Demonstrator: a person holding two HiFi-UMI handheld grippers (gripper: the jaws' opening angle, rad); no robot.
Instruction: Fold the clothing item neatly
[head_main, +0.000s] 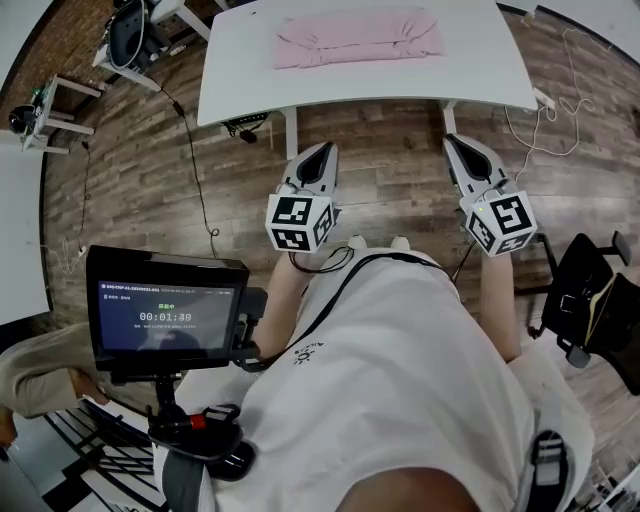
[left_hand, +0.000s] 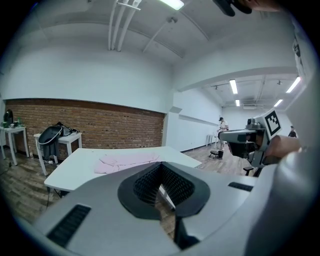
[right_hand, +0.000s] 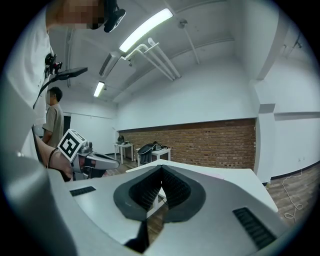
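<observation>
Qty: 1 pink garment, 2 grippers, 1 monitor.

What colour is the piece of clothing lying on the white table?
Pale pink. The clothing shows best in the head view.

Pale pink clothing item, folded into a flat, wide rectangle, slightly rumpled with soft creases, lying on the white table, toward its far side, roughly centred left to right
</observation>
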